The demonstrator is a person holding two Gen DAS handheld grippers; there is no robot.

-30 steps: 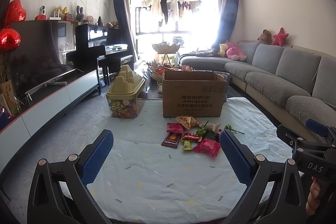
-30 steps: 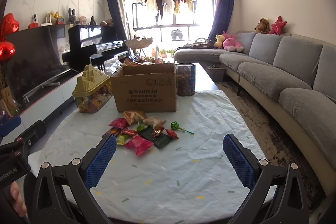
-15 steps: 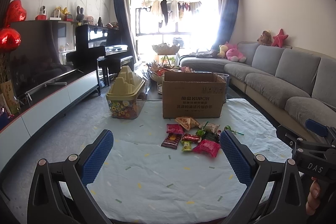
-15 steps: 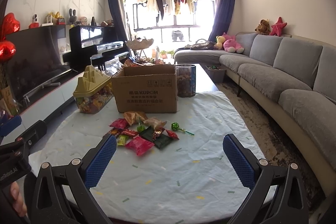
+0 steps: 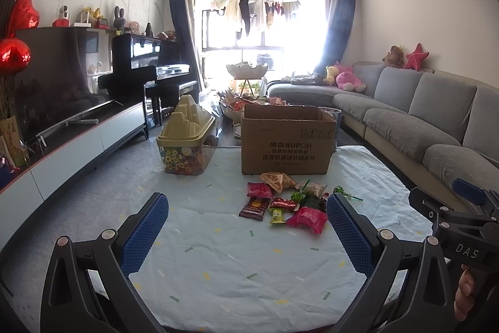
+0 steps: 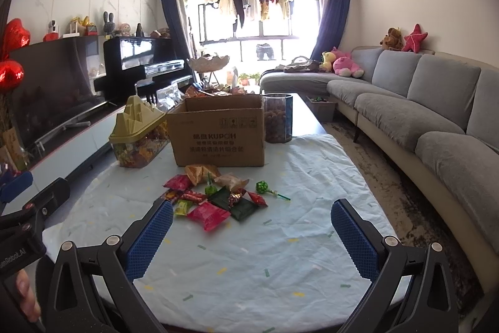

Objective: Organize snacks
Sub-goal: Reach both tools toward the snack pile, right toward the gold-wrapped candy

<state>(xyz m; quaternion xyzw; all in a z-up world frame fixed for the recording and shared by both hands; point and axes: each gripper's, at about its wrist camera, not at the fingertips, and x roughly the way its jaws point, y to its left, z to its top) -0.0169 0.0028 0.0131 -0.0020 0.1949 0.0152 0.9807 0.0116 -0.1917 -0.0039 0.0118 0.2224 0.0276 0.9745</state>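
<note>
Left wrist view: the left gripper [image 5: 246,216] is hovering with fingers spread wide and empty above the tablecloth [image 5: 218,264]; the snacks [image 5: 285,202] are lying loose just before the cardboard box [image 5: 285,145]. Right wrist view: the right gripper [image 6: 251,223] is likewise gaping, holding nothing, the snack pile [image 6: 215,195] sitting ahead, near the box [image 6: 218,136].

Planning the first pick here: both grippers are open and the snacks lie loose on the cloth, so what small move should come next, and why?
Probably ease the right gripper forward and down toward the pink packet, the nearest piece of the pile. Both grippers hold nothing, and the cardboard box stands open just behind the snacks.
</note>
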